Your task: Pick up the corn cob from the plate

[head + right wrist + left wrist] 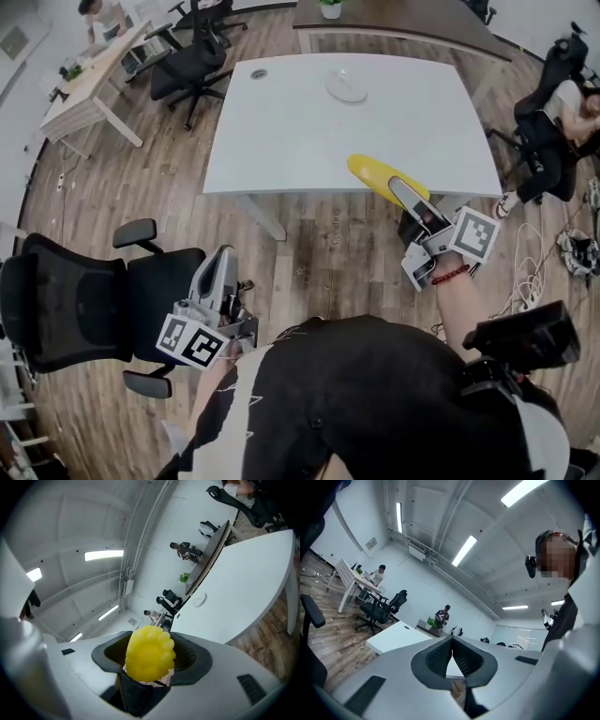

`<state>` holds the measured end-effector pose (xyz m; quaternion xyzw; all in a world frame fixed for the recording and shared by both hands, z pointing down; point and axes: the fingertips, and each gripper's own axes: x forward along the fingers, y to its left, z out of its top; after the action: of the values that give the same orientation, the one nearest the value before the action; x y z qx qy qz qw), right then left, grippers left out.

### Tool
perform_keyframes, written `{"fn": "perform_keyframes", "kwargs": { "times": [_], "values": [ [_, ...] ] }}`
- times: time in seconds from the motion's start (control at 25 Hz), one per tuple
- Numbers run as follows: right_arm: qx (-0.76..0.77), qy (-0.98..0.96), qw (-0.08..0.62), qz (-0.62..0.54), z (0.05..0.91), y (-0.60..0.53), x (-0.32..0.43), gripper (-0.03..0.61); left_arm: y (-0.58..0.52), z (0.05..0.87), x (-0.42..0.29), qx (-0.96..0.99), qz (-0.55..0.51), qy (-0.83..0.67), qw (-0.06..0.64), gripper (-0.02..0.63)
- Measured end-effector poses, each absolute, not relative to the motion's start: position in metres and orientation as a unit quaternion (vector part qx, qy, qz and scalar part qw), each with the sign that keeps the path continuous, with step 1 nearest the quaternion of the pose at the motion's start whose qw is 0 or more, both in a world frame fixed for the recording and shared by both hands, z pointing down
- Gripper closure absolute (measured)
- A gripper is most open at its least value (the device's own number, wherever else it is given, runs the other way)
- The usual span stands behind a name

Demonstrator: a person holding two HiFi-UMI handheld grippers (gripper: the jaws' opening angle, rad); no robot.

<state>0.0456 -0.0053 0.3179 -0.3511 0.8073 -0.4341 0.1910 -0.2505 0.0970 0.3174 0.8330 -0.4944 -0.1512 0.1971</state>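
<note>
My right gripper (407,195) is shut on a yellow corn cob (377,175), which it holds in the air over the front edge of the white table (281,141). In the right gripper view the cob's knobbly end (150,652) sticks out between the dark pads (187,656). The white plate (346,86) lies bare on the far part of the table, well away from the cob. My left gripper (223,261) hangs low at the left, off the table, next to an office chair. Its jaws (452,644) meet with nothing between them.
A black office chair (84,309) stands close to my left gripper. More chairs (192,61) and a wooden desk (89,84) are at the far left, and a person sits at the right (562,112). Cables (539,267) lie on the wooden floor at the right.
</note>
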Motion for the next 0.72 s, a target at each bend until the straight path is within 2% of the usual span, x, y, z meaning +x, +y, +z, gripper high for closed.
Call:
{"fn": "perform_keyframes", "kwargs": {
  "times": [0.36, 0.72],
  "values": [
    [-0.332, 0.826, 0.144, -0.432, 0.327, 0.017, 0.115, 0.324, 0.117, 0.325, -0.181, 0.816, -0.153, -0.515, 0.216, 0.598],
    [-0.297, 0.826, 0.149, -0.455, 0.337, 0.043, 0.161, 0.324, 0.161, 0.322, -0.126, 0.806, -0.145, -0.536, 0.205, 0.598]
  ]
}}
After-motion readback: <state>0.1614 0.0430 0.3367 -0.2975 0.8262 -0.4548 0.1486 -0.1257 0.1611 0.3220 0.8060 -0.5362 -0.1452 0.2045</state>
